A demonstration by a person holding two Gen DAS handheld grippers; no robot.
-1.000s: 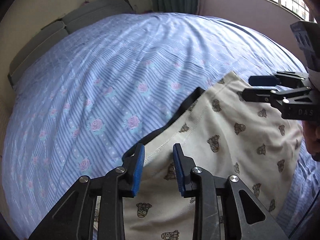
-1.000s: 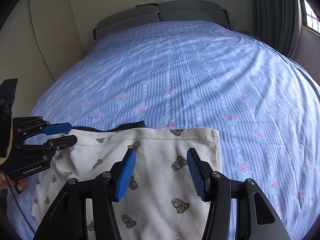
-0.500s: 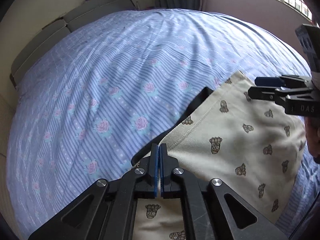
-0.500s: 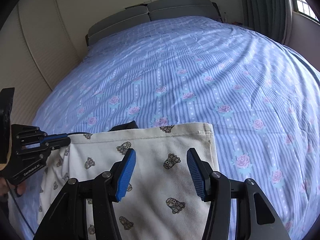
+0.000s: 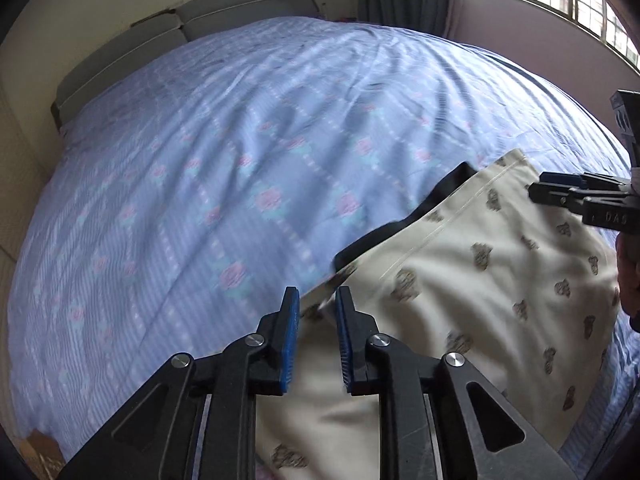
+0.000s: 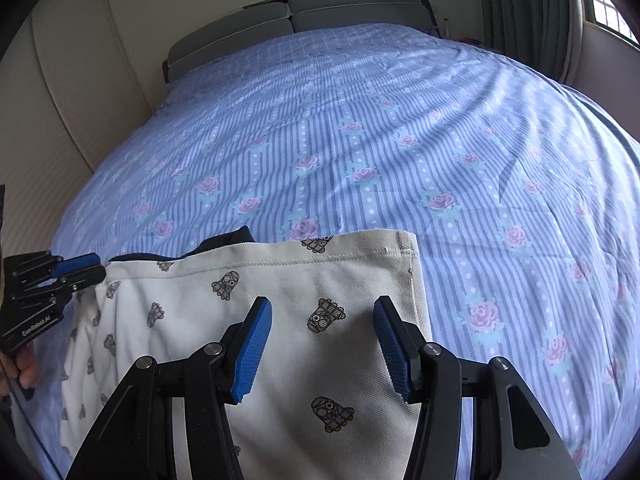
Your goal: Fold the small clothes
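A cream garment point(image 5: 480, 280) printed with small brown figures lies flat on the bed, with a black cloth edge point(image 5: 440, 196) showing from under its far side. My left gripper point(image 5: 316, 296) is at the garment's left corner; its jaws are opening, and the hem corner sits loosely in the narrow gap without being pinched. In the right wrist view the garment point(image 6: 280, 288) spreads below my right gripper point(image 6: 322, 304), which hovers open over its right half with nothing between the fingers. The left gripper point(image 6: 86, 266) appears there at the far left, and the right gripper point(image 5: 560, 188) shows at the right of the left wrist view.
A blue striped bedsheet with pink roses point(image 6: 400, 140) covers the whole bed. A grey headboard point(image 6: 300, 12) stands at the far end against a cream wall. Dark curtains point(image 6: 528, 12) and a window are at the right. A hand point(image 6: 24, 368) holds the left gripper.
The left gripper shut on the garment's hem corner, then slid sideways along the edge, and its jaws now stand apart again. The right gripper stayed put and open.
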